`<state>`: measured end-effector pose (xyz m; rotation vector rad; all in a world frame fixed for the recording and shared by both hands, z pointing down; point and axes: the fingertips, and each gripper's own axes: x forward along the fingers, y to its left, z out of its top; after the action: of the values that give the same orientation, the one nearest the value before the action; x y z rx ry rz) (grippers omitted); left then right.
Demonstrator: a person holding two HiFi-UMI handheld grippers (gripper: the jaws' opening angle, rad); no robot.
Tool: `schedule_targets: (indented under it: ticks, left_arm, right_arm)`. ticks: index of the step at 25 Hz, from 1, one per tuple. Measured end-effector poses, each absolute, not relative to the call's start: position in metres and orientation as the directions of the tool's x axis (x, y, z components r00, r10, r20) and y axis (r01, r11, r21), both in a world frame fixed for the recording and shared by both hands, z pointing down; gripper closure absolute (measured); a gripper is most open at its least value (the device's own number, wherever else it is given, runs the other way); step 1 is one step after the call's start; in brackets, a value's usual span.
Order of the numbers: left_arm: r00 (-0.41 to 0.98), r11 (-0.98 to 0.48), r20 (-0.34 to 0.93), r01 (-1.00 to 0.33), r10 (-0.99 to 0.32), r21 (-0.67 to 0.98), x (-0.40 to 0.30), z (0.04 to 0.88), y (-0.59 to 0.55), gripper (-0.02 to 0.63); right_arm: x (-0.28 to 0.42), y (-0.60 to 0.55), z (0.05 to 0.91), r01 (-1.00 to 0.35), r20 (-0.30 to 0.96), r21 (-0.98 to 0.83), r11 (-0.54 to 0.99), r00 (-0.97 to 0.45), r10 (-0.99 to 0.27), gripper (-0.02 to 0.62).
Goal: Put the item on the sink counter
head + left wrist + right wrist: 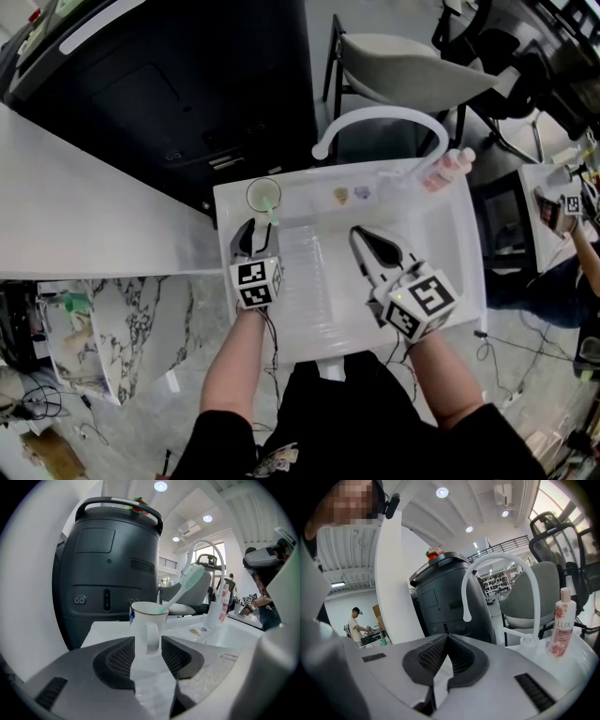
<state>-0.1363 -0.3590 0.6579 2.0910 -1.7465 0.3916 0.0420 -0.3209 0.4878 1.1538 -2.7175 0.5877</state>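
A white sink stands in a bright workshop room. A white table lies at 9 o'clock from it. A big dark machine is at 11 o'clock and a grey chair at 12 o'clock. The arched faucet rises from the back rim. A pink bottle stands upright on the rim at 1 o'clock, near the faucet's base. Two small bits, one yellow and one purple, lie on the back ledge; I cannot tell what they are.

The mug stands upright on the sink counter, at the sink's 11 o'clock corner. In it is a green toothbrush. Its long axis leans toward 1 o'clock in the left gripper view, with the bristle head up and the handle down in the mug. The mug's handle points to 6 o'clock, back at the person.

The left gripper has its claw spread, with the mug's handle between the pads and not pinched. The right gripper hovers over the basin at 3 o'clock from the left. Its claw is pressed together at the tips, with nothing in it.
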Motion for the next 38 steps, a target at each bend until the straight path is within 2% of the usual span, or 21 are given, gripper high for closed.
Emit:
schedule_targets:
  ticks: [11,26,29,33,38]
  left_arm:
    - [0.203,-0.18,0.341,-0.979,-0.918,0.099,-0.137,0.593,-0.325,0.413]
    - [0.294,-0.289,0.148,-0.956,-0.944,0.053,-0.138,0.464,-0.244,0.422]
    - [0.31,-0.307,0.116,-0.951,-0.943,0.049,-0.142,0.446,-0.229,0.455]
    - [0.324,-0.319,0.099,-0.946,-0.941,0.062,-0.15,0.432,-0.206,0.592]
    - [0.387,-0.379,0.076,-0.92,-0.919,0.1,-0.149,0.412,-0.177,0.603]
  right_arm:
    - [0.029,-0.304,0.472,-0.703,0.226,-0.304,0.643,-0.709,-0.668,0.597]
    - [-0.009,-0.258,0.432,-0.691,0.168,-0.248,0.68,-0.721,-0.672,0.597]
    - [-0.016,-0.246,0.421,-0.692,0.156,-0.229,0.684,-0.72,-0.676,0.597]
    - [-0.023,-0.231,0.406,-0.699,0.14,-0.206,0.685,-0.714,-0.686,0.597]
    - [-0.029,-0.21,0.389,-0.715,0.117,-0.184,0.674,-0.697,-0.708,0.597]
